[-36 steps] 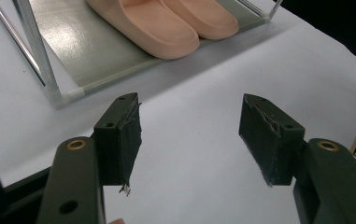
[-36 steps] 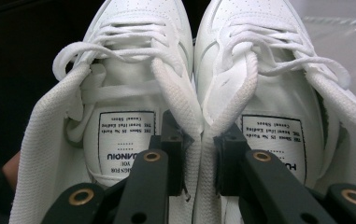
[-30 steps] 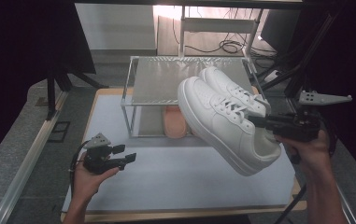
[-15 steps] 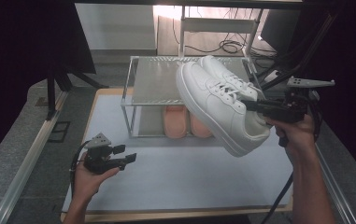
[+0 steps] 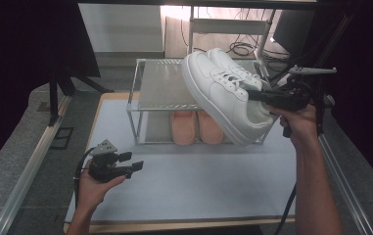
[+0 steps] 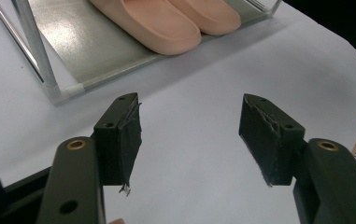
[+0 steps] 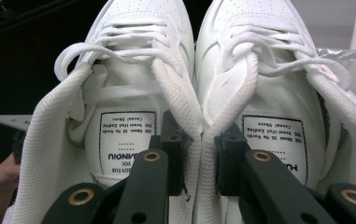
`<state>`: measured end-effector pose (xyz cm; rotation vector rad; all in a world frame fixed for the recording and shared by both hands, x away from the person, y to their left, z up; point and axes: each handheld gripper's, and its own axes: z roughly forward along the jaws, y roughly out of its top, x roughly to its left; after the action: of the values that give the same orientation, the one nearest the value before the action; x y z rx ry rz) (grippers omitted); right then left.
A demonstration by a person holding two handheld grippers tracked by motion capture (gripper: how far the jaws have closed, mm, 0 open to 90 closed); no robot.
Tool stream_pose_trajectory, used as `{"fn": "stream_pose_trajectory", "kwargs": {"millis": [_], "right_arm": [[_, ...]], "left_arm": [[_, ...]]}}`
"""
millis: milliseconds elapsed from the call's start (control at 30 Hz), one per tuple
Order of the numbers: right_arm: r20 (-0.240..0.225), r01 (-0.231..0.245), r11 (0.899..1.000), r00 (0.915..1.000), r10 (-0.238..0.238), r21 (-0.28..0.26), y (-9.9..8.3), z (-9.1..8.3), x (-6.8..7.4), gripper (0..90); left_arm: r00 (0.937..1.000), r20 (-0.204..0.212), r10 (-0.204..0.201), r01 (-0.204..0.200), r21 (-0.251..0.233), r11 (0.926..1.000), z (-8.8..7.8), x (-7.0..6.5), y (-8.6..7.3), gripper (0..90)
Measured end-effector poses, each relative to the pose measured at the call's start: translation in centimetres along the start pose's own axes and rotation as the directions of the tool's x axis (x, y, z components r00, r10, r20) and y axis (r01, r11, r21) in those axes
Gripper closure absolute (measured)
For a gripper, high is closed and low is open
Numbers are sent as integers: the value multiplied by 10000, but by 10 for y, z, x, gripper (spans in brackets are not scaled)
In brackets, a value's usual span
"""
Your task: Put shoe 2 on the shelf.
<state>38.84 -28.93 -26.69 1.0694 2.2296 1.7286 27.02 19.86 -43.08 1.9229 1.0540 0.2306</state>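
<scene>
Between the right claw's (image 7: 199, 163) jaws, the white sneakers' (image 7: 194, 107) inner collars sit pinched.

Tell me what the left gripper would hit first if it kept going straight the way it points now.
Probably the bare white table mat: the left gripper, jaws open and empty, angles down at it. Farther along stand the rack's corner post and the pink slippers on its lower shelf, though depth is unclear.

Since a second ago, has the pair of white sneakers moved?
Yes. The white sneakers, pinched by the right gripper, have gone up and away from the person, from over the mat to the rack's top shelf.
</scene>
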Motion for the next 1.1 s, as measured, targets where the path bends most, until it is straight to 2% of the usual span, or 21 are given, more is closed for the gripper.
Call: {"fn": "stream_pose_trajectory", "kwargs": {"millis": [367, 633, 900, 1100], "right_arm": [[391, -179, 9998, 9991, 178, 23, 15, 22, -12, 776], [739, -167, 9998, 9971, 158, 113, 26, 27, -11, 777], [825, -155, 9999, 9965, 149, 61, 40, 33, -9, 777], [1078, -266, 9996, 9938, 261, 31, 49, 41, -13, 776]], "left_arm": [[10000, -16, -7, 7, 17, 10000, 0, 1, -1, 394], [10000, -19, -11, 11, 47, 10000, 1, 1, -1, 394], [10000, -21, 5, -5, 22, 10000, 1, 2, -1, 394], [10000, -24, 2, -2, 32, 10000, 0, 2, -2, 394]]}}
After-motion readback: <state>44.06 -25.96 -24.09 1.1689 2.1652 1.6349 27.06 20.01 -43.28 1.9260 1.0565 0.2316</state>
